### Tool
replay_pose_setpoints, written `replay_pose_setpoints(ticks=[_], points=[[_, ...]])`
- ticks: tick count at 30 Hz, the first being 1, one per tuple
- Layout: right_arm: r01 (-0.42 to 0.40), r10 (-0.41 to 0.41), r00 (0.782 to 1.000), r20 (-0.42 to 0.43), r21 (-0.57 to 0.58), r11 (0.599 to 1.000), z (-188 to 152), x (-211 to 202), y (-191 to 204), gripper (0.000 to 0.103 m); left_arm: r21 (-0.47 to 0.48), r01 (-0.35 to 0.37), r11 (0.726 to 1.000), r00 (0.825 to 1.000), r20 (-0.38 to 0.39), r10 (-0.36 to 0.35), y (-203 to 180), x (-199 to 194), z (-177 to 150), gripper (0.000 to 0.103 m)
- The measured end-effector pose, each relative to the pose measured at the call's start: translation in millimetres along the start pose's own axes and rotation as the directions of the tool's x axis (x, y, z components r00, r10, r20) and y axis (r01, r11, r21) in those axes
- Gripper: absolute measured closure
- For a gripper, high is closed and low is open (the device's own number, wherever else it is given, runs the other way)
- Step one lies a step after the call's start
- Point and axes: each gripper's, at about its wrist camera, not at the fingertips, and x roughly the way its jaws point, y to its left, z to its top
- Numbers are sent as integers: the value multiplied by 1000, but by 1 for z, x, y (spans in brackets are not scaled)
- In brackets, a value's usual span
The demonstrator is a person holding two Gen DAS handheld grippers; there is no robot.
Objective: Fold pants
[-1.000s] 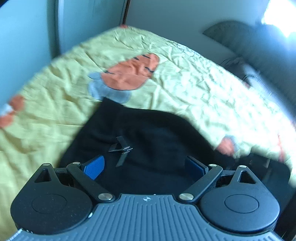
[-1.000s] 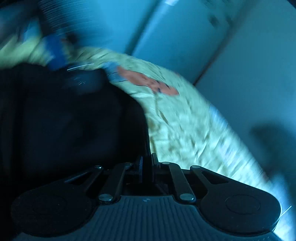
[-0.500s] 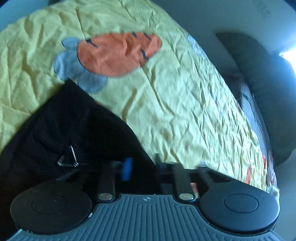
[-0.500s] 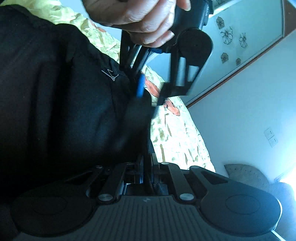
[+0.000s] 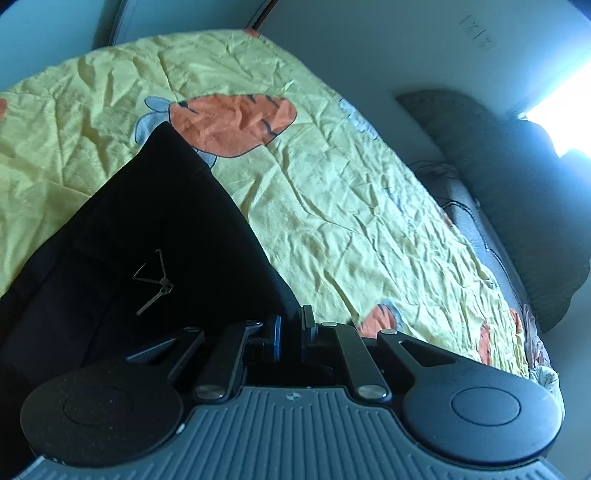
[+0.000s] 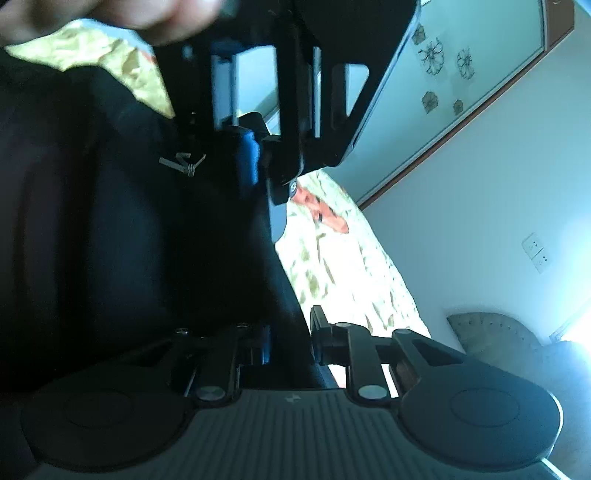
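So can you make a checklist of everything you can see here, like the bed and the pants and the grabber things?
Surface: bed with a wrinkled yellow sheet printed with orange carrots.
Job's things: black pants, one edge lifted; a small grey logo shows on the cloth.
Clutter: nothing seen on the sheet.
Grippers: left gripper has its fingers closed on the pants edge; right gripper also pinches the pants edge. A hand holds the left gripper.
Cables: dark wires beside the bed.
Surroundings: grey headboard, wall sockets, flower-patterned glass door, bright window light.
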Motion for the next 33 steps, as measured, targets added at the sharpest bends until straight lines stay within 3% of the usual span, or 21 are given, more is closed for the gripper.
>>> replay_pose_setpoints(ticks=[3, 5, 10, 12, 14, 15, 17, 18, 19, 20, 21, 22, 24, 26, 27, 29, 33], points=[[-1, 1, 1000, 30, -12, 1000, 7, -9, 2, 93, 26, 8, 1000, 999, 35, -9, 0, -10, -7, 95], [4, -1, 999, 43, -65, 998, 9, -18, 9, 95, 41, 20, 999, 998, 55, -22, 1, -14, -7, 78], [-8, 15, 998, 59, -118, 993, 11, -38, 23, 95, 3, 31, 1000, 997, 66, -31, 8, -10, 2, 52], [-16, 22, 998, 54, -100, 995, 12, -38, 21, 95, -29, 15, 999, 999, 40, -14, 14, -3, 5, 57], [-13, 18, 998, 53, -85, 996, 13, -35, 20, 95, -42, 4, 999, 1000, 21, -3, 21, -1, 5, 97], [-11, 15, 999, 43, -79, 997, 13, -32, 18, 95, -40, -4, 999, 1000, 14, 4, 24, -1, 3, 98], [11, -8, 999, 34, -72, 997, 10, -30, 13, 89, -30, 0, 1000, 1000, 25, 0, 28, -9, -3, 98], [33, -31, 999, 21, -71, 997, 9, -27, 3, 76, -17, 1, 1000, 999, 37, -1, 28, -13, -7, 98], [55, -55, 998, 3, -70, 996, 6, -27, 0, 53, -5, 1, 1000, 999, 46, 0, 28, -16, -9, 98], [82, -84, 996, -15, -62, 995, 2, -26, -5, 41, 2, 3, 1000, 998, 56, -4, 28, -19, -12, 98], [116, -117, 993, -26, -44, 992, -4, -28, -11, 32, 8, 8, 1000, 998, 64, -8, 28, -23, -15, 98], [135, -136, 990, -35, -20, 991, -10, -31, -19, 32, 14, 10, 1000, 998, 69, -11, 28, -27, -18, 98], [146, -141, 985, -101, 38, 989, -24, -30, -40, 34, 26, 12, 1000, 997, 81, -14, 27, -30, -22, 98], [168, -151, 977, -152, 102, 981, -38, -28, -60, 65, 37, -3, 999, 996, 85, -1, 26, -30, -26, 98], [187, -164, 969, -185, 115, 976, -45, -26, -68, 90, 32, -7, 999, 996, 84, 5, 27, -29, -27, 98], [198, -167, 960, -223, 124, 972, -53, -25, -77, 93, 19, -1, 1000, 996, 86, -1, 29, -33, -31, 98], [193, -181, 963, -198, 43, 980, -38, -45, -66, 95, 67, -4, 998, 991, 135, -5, 26, -51, -39, 98]])
